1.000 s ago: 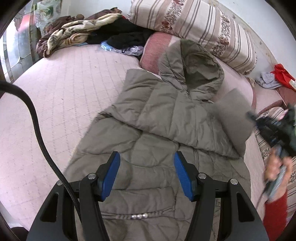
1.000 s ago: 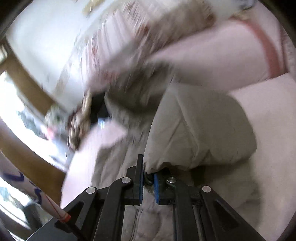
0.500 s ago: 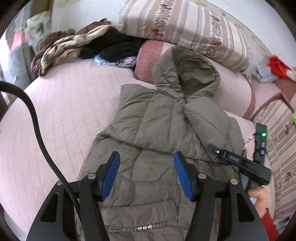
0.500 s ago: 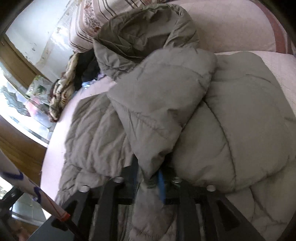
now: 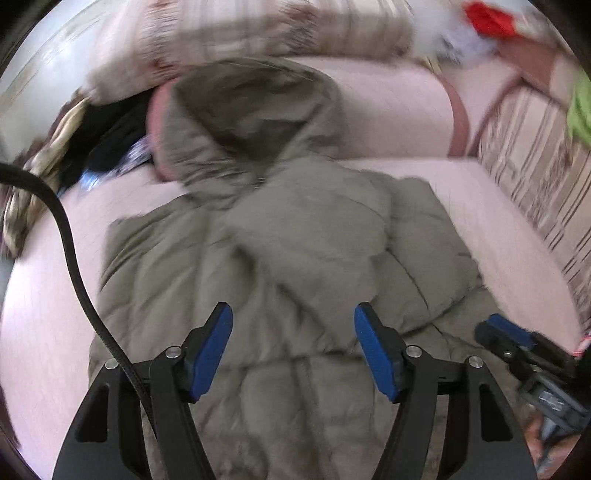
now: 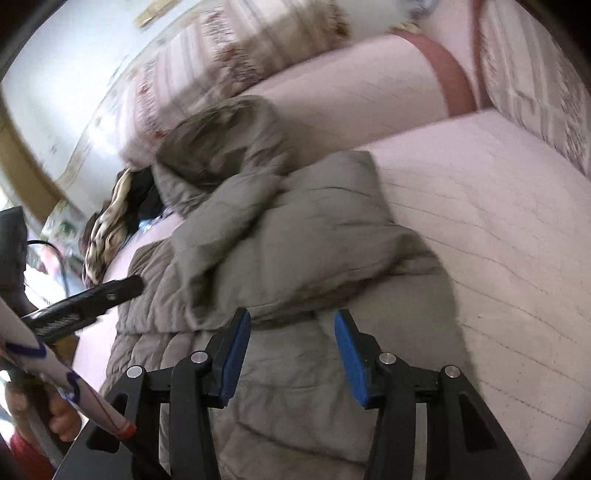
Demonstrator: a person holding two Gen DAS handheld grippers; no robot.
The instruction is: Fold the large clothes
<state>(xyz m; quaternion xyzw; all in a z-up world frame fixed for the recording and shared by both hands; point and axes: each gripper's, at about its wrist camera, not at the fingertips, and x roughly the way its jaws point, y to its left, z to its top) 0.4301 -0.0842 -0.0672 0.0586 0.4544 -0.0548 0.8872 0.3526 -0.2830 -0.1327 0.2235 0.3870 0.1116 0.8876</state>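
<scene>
A grey-olive hooded puffer coat [image 5: 295, 240] lies flat on a pink bed, hood toward the pillows. Both sleeves are folded in across its chest. My left gripper [image 5: 293, 354] is open and empty, hovering above the coat's lower body. My right gripper [image 6: 291, 350] is open and empty, just short of the folded right sleeve [image 6: 295, 236]. It also shows at the lower right of the left wrist view [image 5: 506, 336]. The coat [image 6: 277, 376] fills the middle of the right wrist view. The left gripper's fingers [image 6: 88, 299] show at that view's left.
Striped pillows [image 5: 258, 40] and a pink bolster [image 5: 399, 114] line the head of the bed. A heap of dark and patterned clothes [image 5: 92, 140] lies at the far left. Red and green items [image 5: 491, 18] sit at the top right. Bare pink quilted mattress [image 6: 480, 221] lies right of the coat.
My right gripper laid the right sleeve across the coat's chest, opened and let it go, then drew back. The left view has swung right toward the coat's right side.
</scene>
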